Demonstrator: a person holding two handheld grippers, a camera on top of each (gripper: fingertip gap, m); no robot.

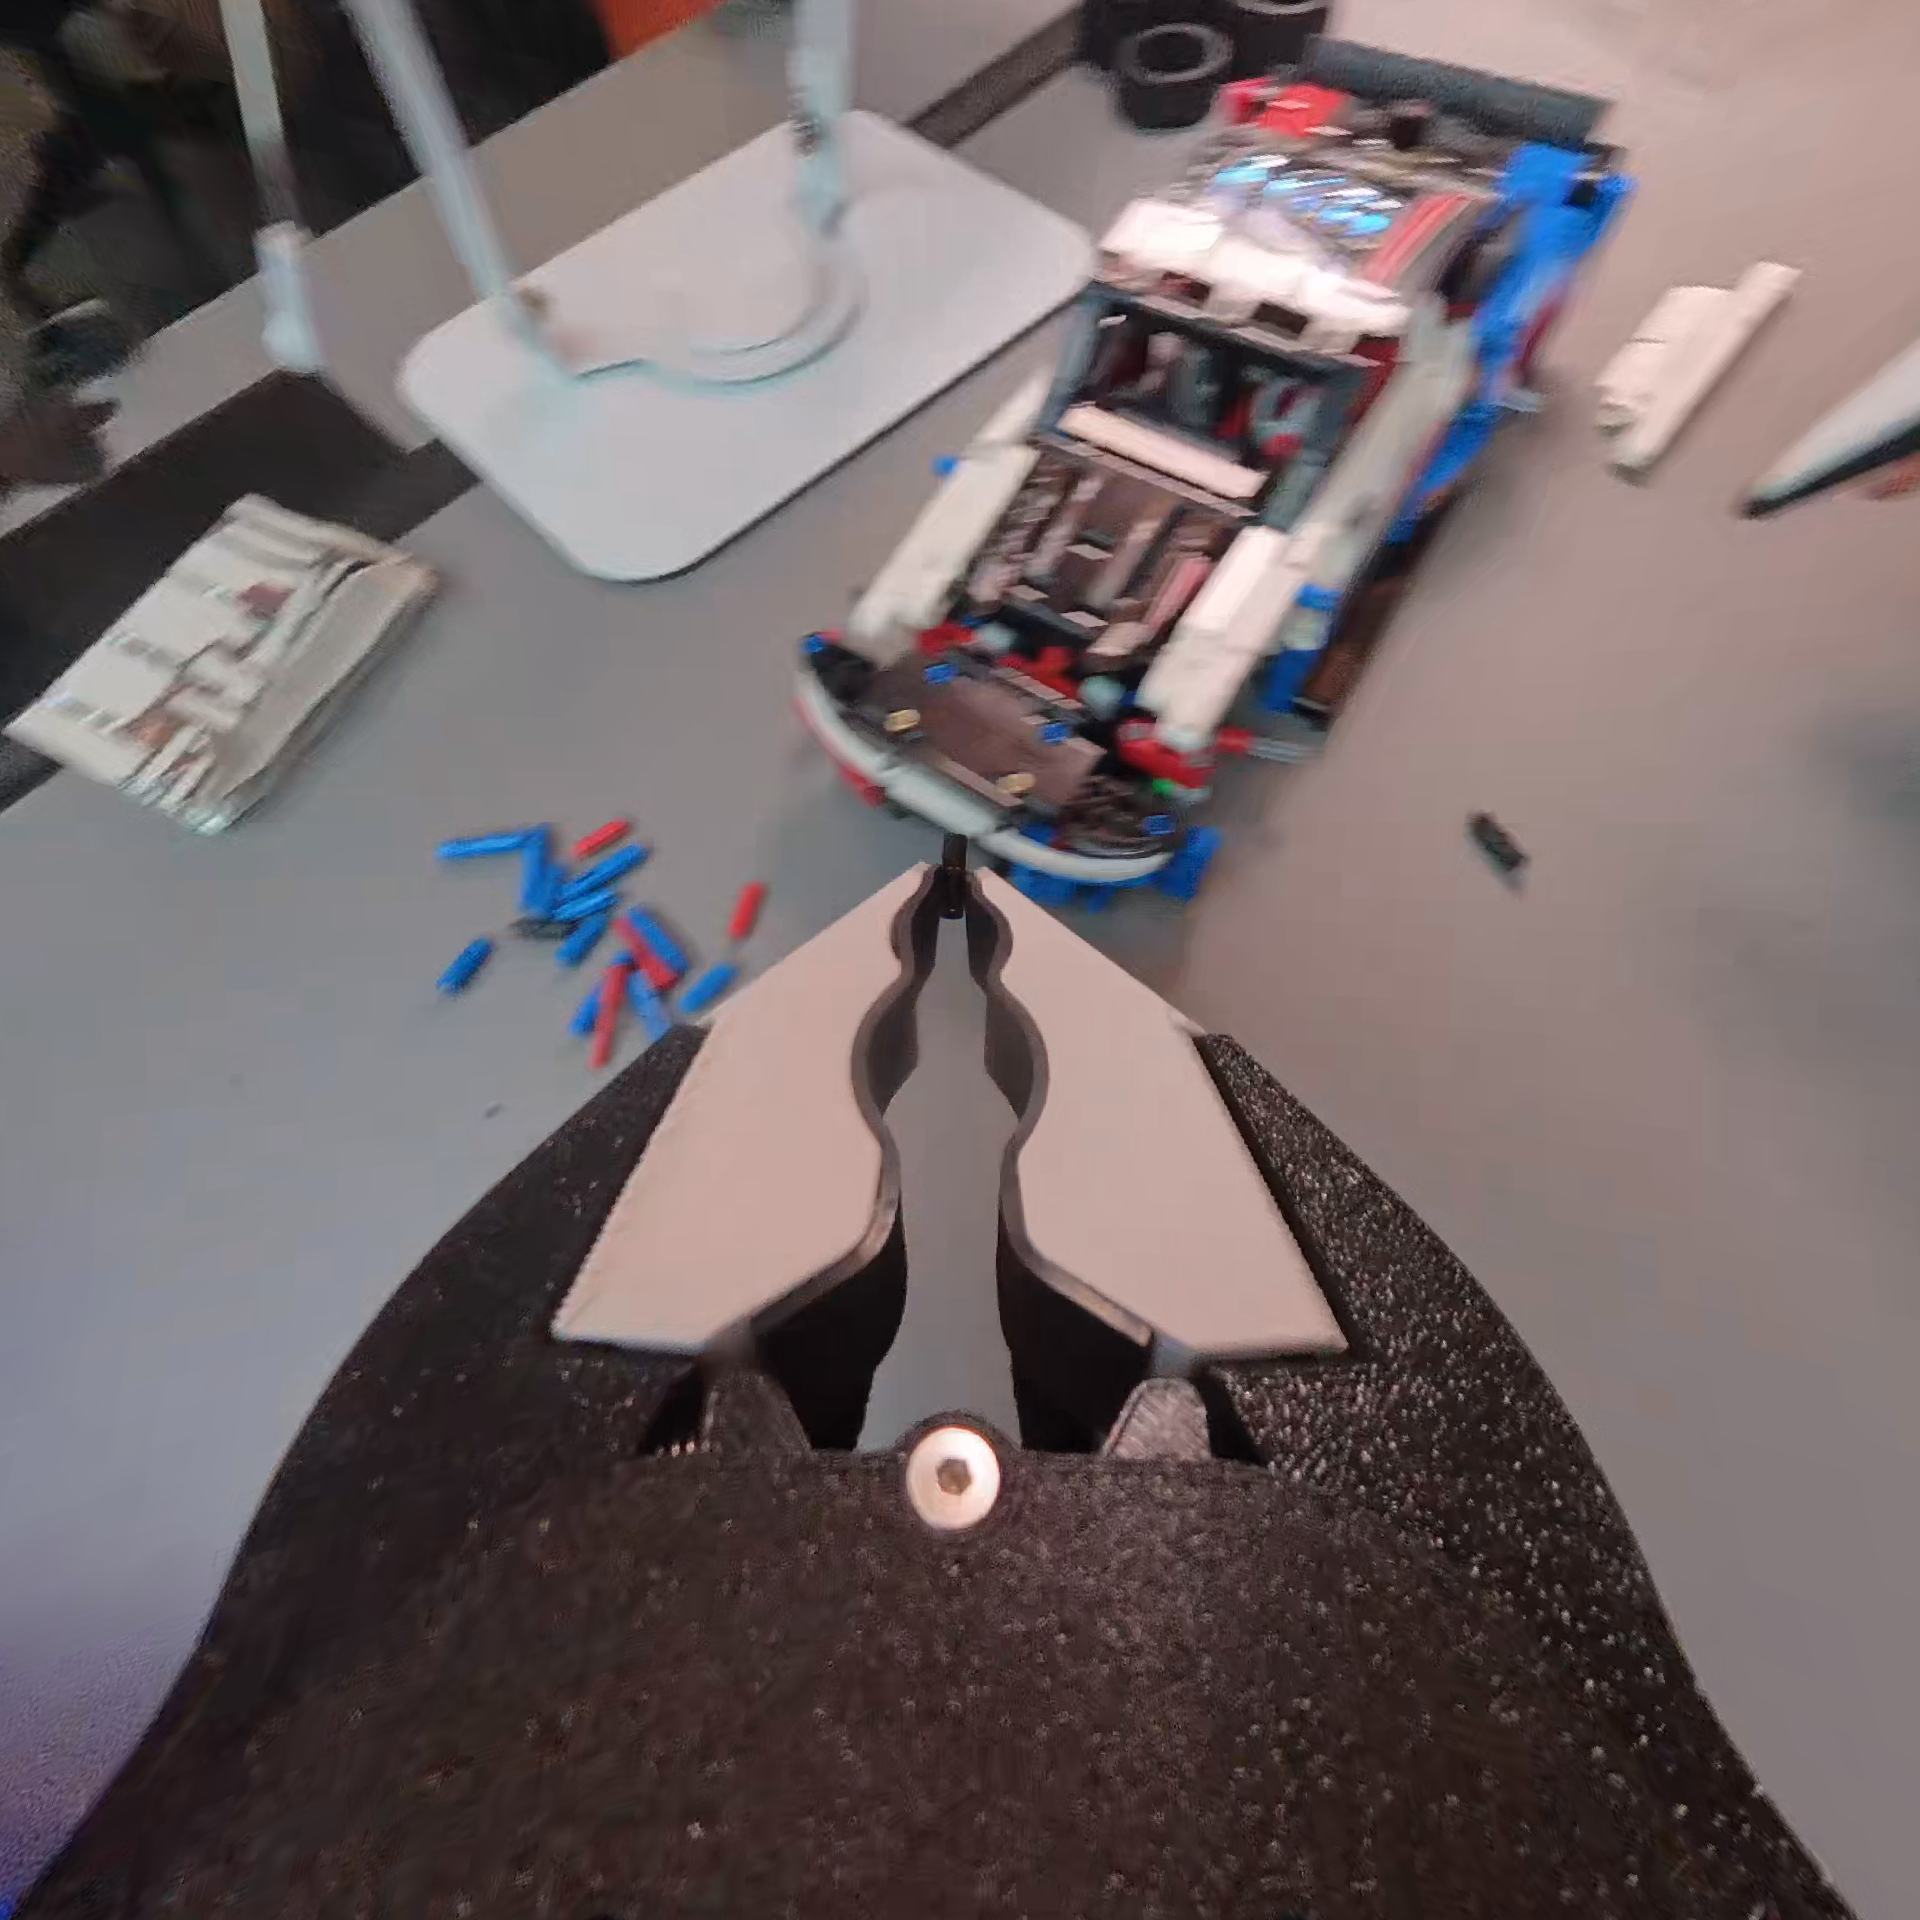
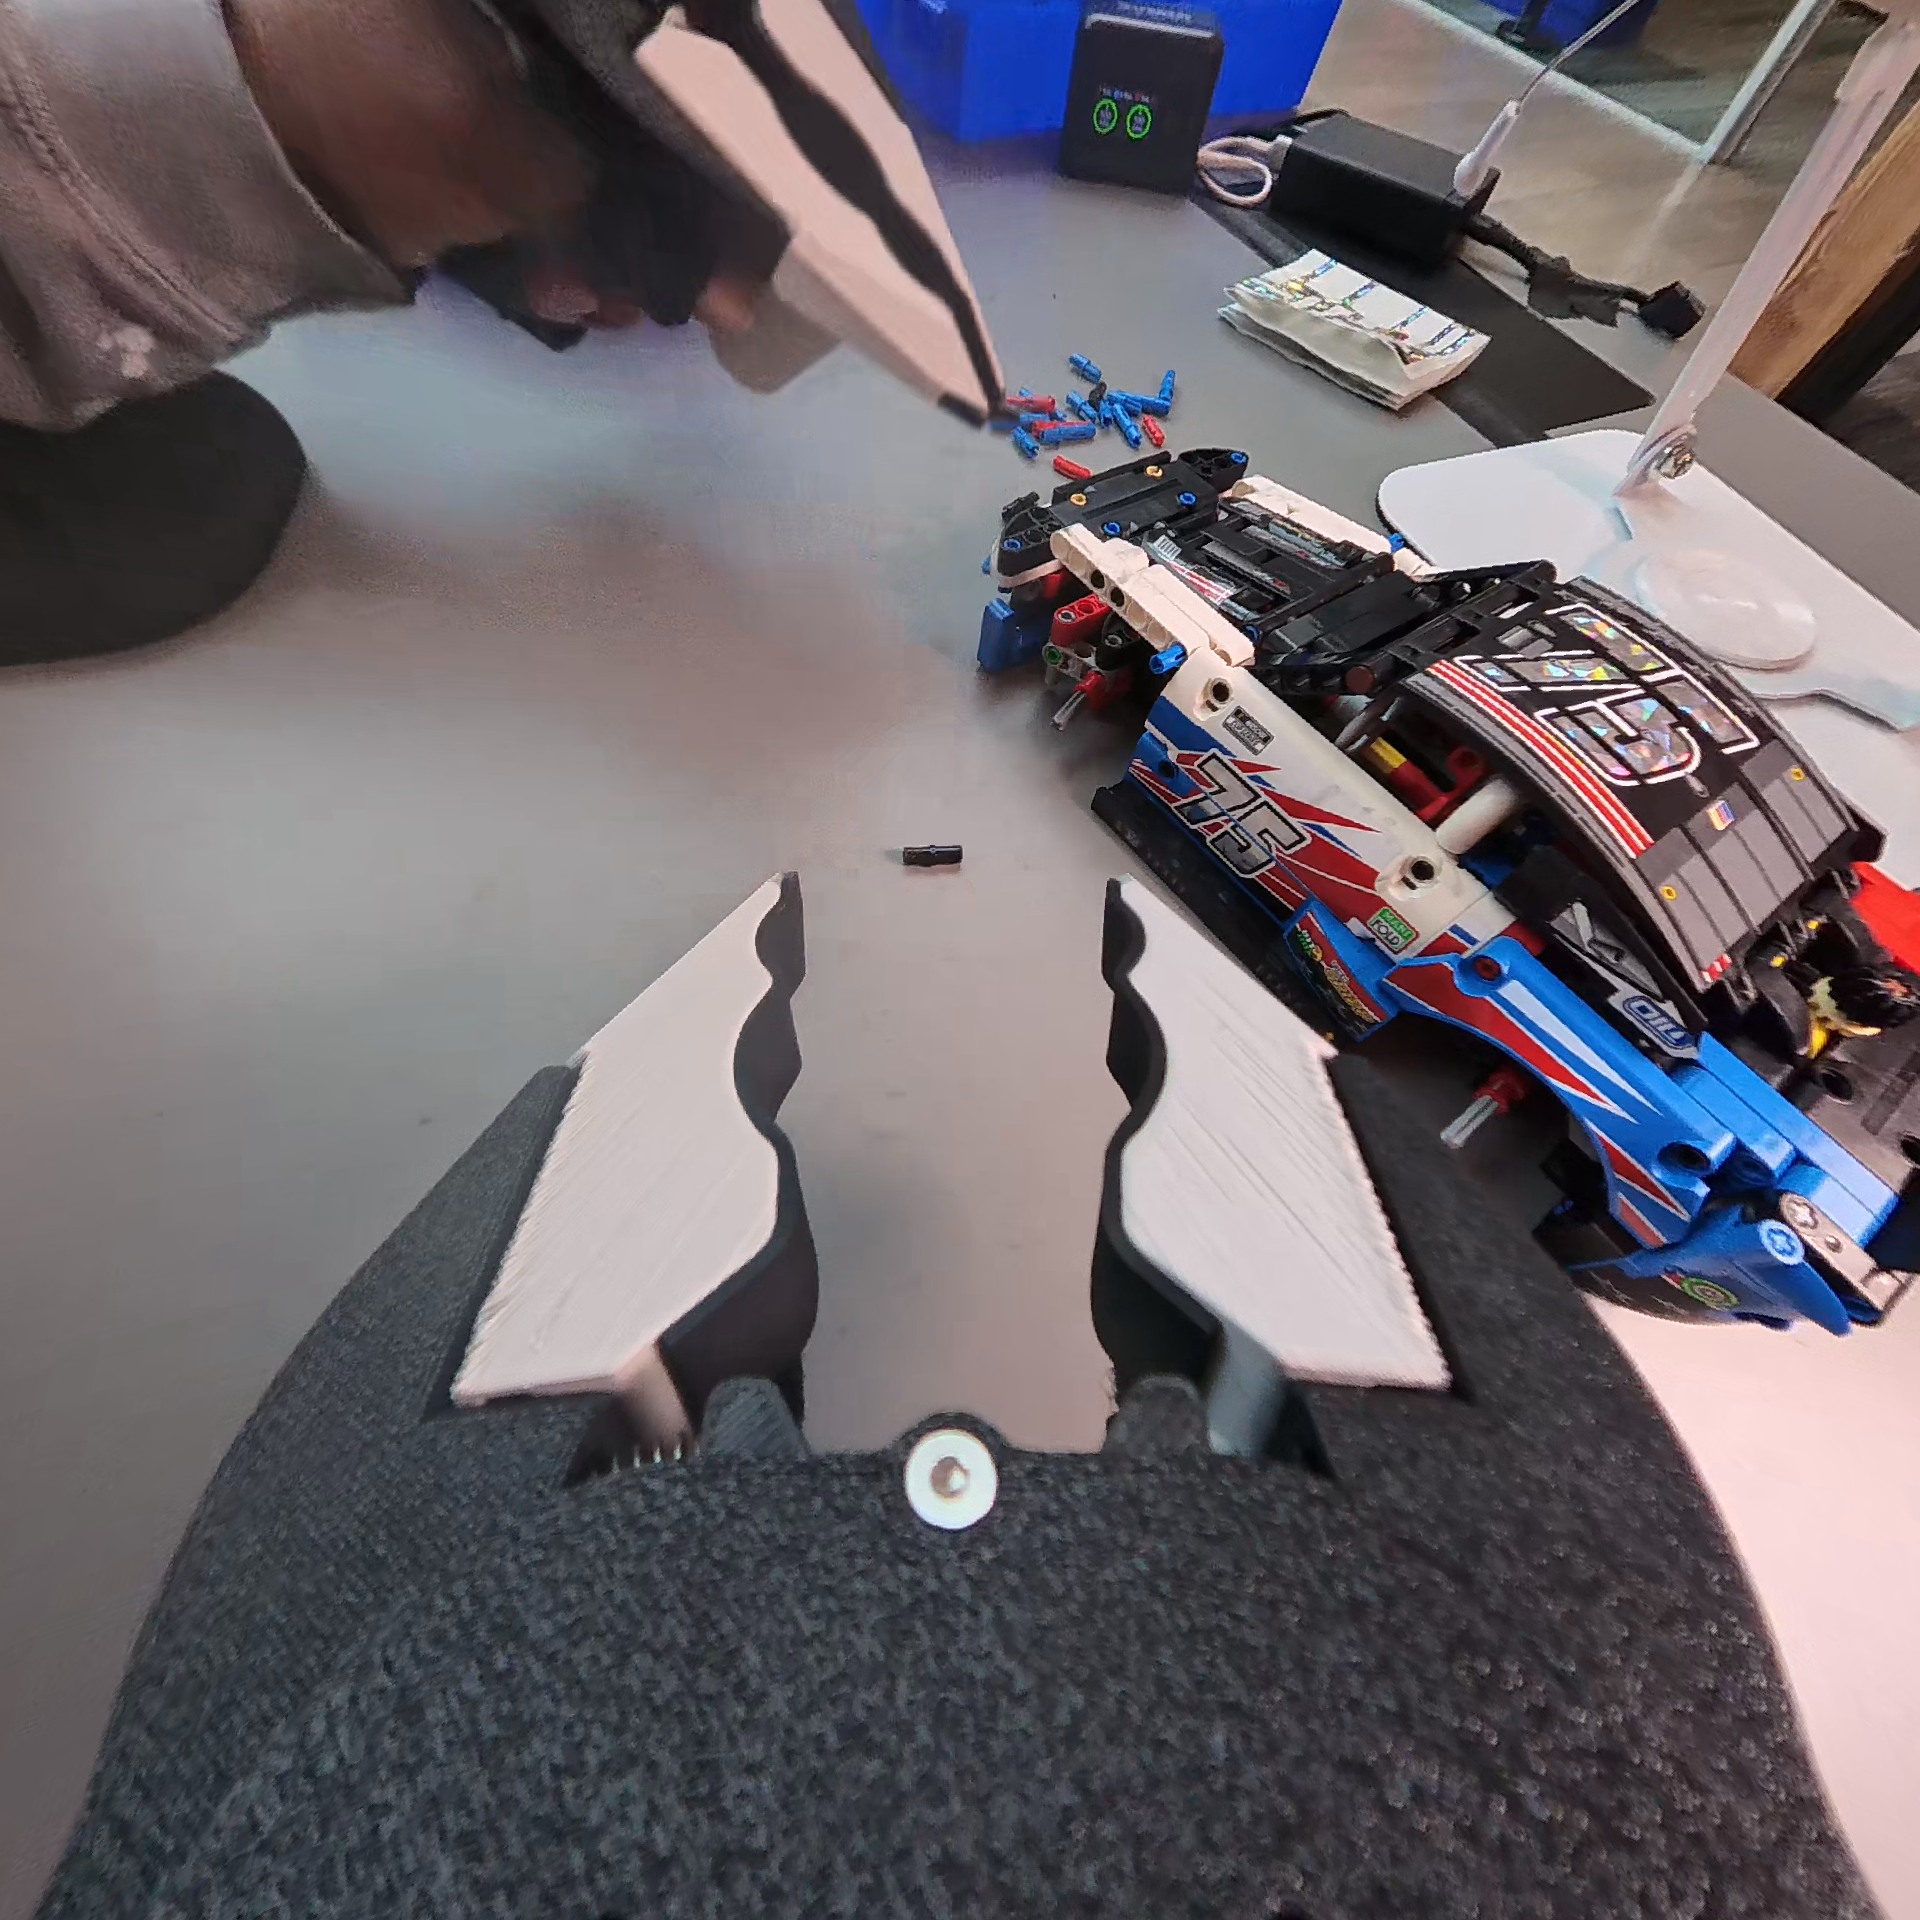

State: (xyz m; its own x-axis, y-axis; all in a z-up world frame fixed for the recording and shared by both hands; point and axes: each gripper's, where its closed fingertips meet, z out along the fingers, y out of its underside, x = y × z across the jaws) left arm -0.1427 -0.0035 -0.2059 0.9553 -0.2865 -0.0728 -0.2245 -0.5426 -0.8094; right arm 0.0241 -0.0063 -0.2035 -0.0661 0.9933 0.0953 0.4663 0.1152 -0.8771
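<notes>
- Left gripper point(image 1: 948, 883): its jaws are closed on a small black pin point(image 1: 951, 878), pinched at the very tips. The pin's long axis runs along the fingers, pointing away toward the far side.
- The held pin is seen just in front of the nose of the brick-built model car point(image 1: 1195, 499); contact with the car cannot be confirmed because of blur.
- A scatter of blue and red pins point(image 1: 603, 925) lies on the grey table point(image 1: 312, 1091), near and to the left of the left gripper's tips.
- Right gripper point(image 2: 951, 894): its jaws are spread wide and hold nothing.
- A second black pin point(image 2: 932, 855) lies loose on the table just beyond the right gripper's tips, between them, with its long axis crosswise, left to right.
- The right gripper is judged much the nearer to this loose pin; the car lies to its right.
- In the right wrist view the left gripper is seen farther off, over the pin scatter.
</notes>
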